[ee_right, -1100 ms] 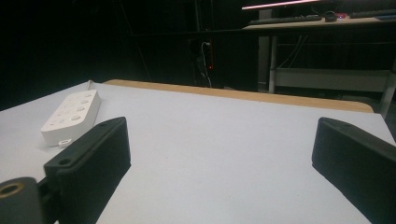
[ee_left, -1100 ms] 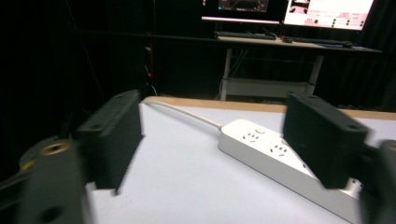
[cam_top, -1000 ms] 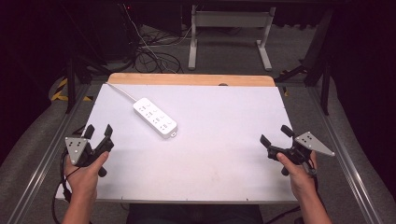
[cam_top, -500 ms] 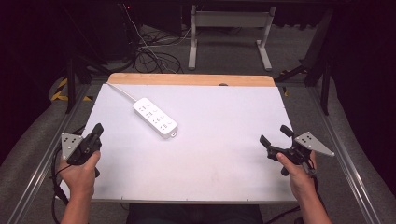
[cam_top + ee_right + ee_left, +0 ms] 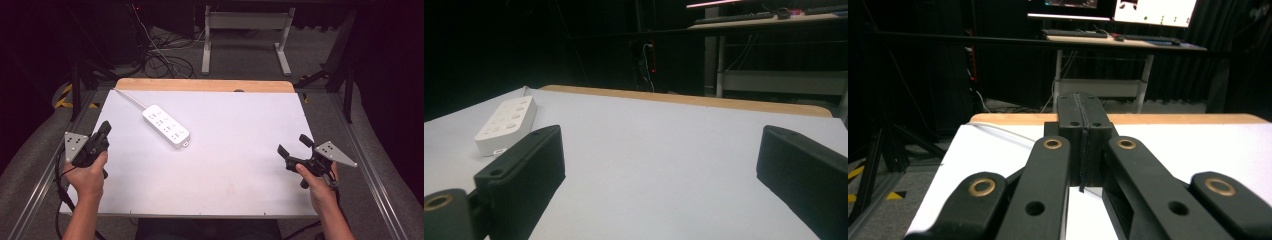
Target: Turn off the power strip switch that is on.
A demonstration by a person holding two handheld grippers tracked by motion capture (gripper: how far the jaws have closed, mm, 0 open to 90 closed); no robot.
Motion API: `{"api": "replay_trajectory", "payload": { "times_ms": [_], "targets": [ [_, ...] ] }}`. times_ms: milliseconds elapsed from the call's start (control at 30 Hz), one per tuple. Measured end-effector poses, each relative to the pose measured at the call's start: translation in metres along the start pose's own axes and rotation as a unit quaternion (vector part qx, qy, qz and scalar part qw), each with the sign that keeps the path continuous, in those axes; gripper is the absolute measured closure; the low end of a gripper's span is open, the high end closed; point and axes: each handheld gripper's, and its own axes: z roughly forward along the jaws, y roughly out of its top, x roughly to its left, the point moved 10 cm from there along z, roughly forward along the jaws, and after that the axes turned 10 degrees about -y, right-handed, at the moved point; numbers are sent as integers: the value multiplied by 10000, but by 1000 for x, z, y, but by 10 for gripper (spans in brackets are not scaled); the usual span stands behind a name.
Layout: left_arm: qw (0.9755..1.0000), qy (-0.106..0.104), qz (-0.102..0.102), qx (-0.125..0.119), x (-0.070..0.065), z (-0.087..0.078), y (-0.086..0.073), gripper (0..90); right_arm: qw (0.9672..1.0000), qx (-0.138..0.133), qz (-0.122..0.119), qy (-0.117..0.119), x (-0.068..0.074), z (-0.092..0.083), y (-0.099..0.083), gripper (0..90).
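A white table (image 5: 225, 165) (wooden strip along its far edge) lies mostly bare. A white power strip (image 5: 166, 126) rests at 10 o'clock. Left gripper (image 5: 104, 131), jaws pressed together, empty; right gripper (image 5: 292, 145), jaws apart, empty.

No text, brand or number can be read anywhere. The power strip (image 5: 166, 126) bears no legible marking. The monitors (image 5: 1154, 11) are too blurred to read.

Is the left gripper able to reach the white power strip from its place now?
Probably yes: bare table lies between the left gripper and the power strip. Its jaws are shut and would first need opening.
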Motion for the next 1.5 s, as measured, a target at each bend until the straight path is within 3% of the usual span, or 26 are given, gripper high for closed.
{"api": "replay_trajectory", "payload": {
  "times_ms": [133, 167, 500, 833, 1033, 1200, 1267, 1300, 1433, 1500],
  "targets": [
    [9998, -90, 122, 148, -5, 9, 2, 900, 10000, 9, 8, 1, 0, 0, 0, 57],
    [9993, -135, 246, 243, -7, 14, 3, 900, 10000, 3, 18, 7, 0, 0, 0, 57],
    [9971, -269, 352, 615, -13, 39, 11, 900, 10000, 24, -5, 70, 2, 3, -1, 59],
    [9915, -343, 652, 1069, -17, 67, 26, 900, 9999, 17, -20, 110, 4, 4, 0, 59],
    [9889, -452, 649, 1261, -24, 84, 29, 900, 9999, 25, -20, 128, 5, 4, 0, 60],
    [9843, -482, 712, 1544, -26, 99, 26, 900, 9999, 27, -13, 134, 6, 4, 1, 60],
    [9810, -496, 737, 1726, -26, 109, 22, 900, 9999, 23, -8, 134, 6, 4, 1, 61],
    [9810, -496, 737, 1726, -26, 109, 22, 900, 9999, 20, -6, 136, 6, 4, 1, 61],
    [9750, -524, 725, 2032, -26, 123, 15, 900, 9999, 24, -15, 143, 6, 4, 1, 61],
    [9708, -552, 774, 2201, -27, 131, 11, 900, 9999, 17, -17, 149, 6, 4, 1, 61]
  ]
}}
